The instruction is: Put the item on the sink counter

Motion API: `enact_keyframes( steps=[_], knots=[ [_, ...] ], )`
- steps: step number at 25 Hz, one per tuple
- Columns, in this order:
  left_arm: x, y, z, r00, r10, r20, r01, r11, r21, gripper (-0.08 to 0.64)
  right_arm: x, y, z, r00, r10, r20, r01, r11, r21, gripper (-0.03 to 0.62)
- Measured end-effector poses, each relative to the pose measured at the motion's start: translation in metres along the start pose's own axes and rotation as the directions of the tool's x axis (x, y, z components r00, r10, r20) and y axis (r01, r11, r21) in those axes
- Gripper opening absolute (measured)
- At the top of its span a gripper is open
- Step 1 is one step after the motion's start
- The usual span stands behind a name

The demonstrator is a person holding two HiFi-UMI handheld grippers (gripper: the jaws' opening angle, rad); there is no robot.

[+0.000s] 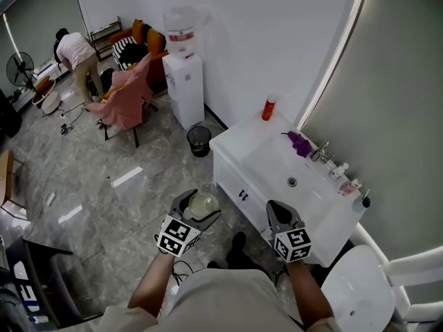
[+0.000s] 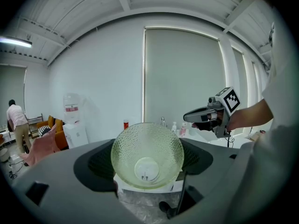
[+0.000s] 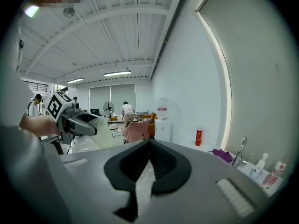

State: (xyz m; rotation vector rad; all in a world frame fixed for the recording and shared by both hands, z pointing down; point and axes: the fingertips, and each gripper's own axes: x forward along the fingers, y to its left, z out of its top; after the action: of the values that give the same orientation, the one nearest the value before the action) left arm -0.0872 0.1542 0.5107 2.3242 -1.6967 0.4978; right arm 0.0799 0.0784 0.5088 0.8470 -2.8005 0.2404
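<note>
A pale green, dimpled glass bowl sits between the jaws of my left gripper, which is shut on it. In the left gripper view the bowl fills the gap between the jaws, its base facing the camera. My right gripper is shut with nothing in it, its jaws meeting at the tip. Both grippers hang over the floor just short of the white sink counter. The right gripper view catches the bowl off to the left.
On the counter are a basin, a faucet, a purple cloth, a red bottle and small soap bottles. A black bin and a water dispenser stand left of it. A person bends far left.
</note>
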Motion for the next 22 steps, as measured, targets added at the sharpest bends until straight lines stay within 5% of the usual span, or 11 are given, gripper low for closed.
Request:
enact_keyframes(
  steps=[22],
  knots=[
    [0.16,0.061,0.051,0.997,0.056,-0.057,-0.056,0.998,-0.004,0.393,0.135,-0.136,0.015,0.992,0.119,-0.051,-0.119,0.993,0.011,0.011]
  ],
)
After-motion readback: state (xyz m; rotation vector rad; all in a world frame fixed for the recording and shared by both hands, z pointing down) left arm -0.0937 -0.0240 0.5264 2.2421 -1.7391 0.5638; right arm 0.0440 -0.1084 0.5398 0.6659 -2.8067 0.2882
